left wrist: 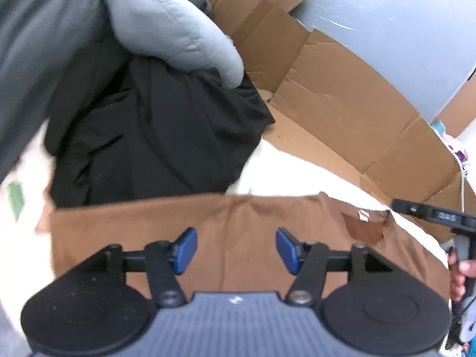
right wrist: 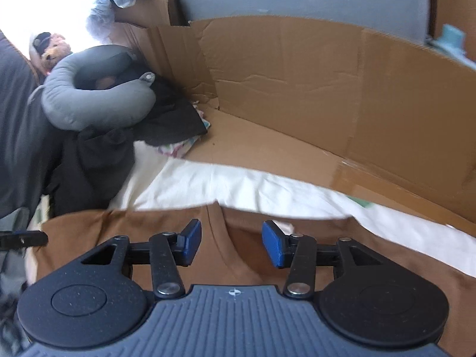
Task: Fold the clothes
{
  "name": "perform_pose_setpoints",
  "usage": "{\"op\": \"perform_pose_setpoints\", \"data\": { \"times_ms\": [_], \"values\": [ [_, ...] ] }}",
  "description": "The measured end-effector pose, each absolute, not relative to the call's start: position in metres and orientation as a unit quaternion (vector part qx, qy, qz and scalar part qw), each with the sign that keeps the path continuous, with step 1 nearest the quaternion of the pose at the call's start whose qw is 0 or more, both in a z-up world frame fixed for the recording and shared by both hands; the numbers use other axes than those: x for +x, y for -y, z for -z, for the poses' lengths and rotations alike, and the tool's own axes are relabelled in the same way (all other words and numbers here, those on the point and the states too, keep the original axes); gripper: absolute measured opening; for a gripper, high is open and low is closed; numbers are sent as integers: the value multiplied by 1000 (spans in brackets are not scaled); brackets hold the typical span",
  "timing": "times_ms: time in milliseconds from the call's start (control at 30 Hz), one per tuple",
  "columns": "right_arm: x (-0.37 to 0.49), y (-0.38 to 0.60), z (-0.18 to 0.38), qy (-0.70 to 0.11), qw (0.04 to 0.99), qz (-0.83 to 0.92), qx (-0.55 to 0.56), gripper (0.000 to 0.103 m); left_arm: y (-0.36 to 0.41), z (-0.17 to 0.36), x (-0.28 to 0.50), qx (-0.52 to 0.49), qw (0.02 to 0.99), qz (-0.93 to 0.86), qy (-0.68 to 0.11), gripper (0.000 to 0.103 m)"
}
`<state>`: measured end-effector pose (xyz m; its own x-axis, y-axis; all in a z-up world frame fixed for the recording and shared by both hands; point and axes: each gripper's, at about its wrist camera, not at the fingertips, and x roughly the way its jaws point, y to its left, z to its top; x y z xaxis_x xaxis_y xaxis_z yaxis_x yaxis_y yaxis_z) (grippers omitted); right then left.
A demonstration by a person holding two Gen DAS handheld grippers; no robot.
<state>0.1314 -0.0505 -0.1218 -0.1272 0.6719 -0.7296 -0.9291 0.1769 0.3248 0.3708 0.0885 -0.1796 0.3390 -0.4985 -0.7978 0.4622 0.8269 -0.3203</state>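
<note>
Beneath both grippers lies a brown shirt (left wrist: 238, 238), spread flat on a white sheet (right wrist: 226, 184); the left gripper (left wrist: 236, 250) hangs over the shirt's body with its blue pads (left wrist: 187, 248) well apart and nothing between them; the right gripper (right wrist: 232, 242) hangs over the neckline, pads likewise spread wide and empty. Ahead of the left gripper the shirt's far edge runs straight across, and just beyond it sits a heap of black clothes (left wrist: 154, 136) with a grey neck pillow (left wrist: 178, 26) resting on top; that side is crowded. Ahead of the right gripper the sheet is bare past the shirt's edge, giving open room as far as the cardboard wall (right wrist: 297, 95) that closes off the back. At the left gripper's far right, a hand (left wrist: 459, 273) grips the other tool's handle.
</note>
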Motion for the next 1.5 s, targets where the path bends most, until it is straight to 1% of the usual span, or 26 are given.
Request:
{"op": "perform_pose_setpoints", "data": {
  "times_ms": [67, 100, 133, 167, 233, 300, 367, 400, 467, 533, 600, 833, 1200, 1367, 1500],
  "values": [
    [133, 72, 98, -416, 639, -627, -160, 71, -90, 162, 358, -24, 819, 283, -499, 65],
    [135, 84, 85, -414, 639, -629, -158, 73, -91, 153, 352, -27, 819, 278, -501, 67],
    [137, 96, 72, -412, 639, -631, -154, 77, -92, 144, 346, -29, 820, 273, -502, 74],
    [139, 108, 59, -410, 640, -632, -150, 80, -95, 132, 341, -28, 821, 270, -503, 78],
    [141, 130, 34, -407, 638, -636, -151, 81, -103, 106, 330, -30, 821, 266, -504, 91],
    [142, 152, 10, -402, 640, -636, -157, 84, -111, 80, 318, -31, 822, 263, -504, 91],
    [143, 176, -13, -401, 641, -637, -153, 89, -115, 49, 304, -12, 827, 259, -498, 91],
    [144, 187, -25, -404, 640, -638, -147, 90, -115, 37, 298, -7, 828, 262, -496, 92],
    [147, 211, -50, -411, 642, -635, -126, 95, -115, 12, 285, 1, 829, 266, -491, 97],
    [146, 237, -77, -395, 651, -638, -116, 98, -117, -12, 269, 6, 835, 266, -481, 101],
    [146, 260, -101, -376, 661, -640, -111, 102, -119, -34, 252, 12, 841, 263, -472, 102],
    [154, 334, -158, -365, 667, -646, -69, 102, -132, -94, 192, 18, 851, 267, -453, 102],
    [167, 439, -213, -353, 682, -641, -17, 102, -151, -138, 122, 23, 851, 259, -457, 102],
    [170, 480, -227, -343, 686, -642, -7, 102, -164, -153, 99, 33, 854, 263, -448, 102],
    [173, 507, -234, -329, 694, -640, -9, 102, -180, -164, 91, 10, 858, 256, -444, 102]
  ]
}}
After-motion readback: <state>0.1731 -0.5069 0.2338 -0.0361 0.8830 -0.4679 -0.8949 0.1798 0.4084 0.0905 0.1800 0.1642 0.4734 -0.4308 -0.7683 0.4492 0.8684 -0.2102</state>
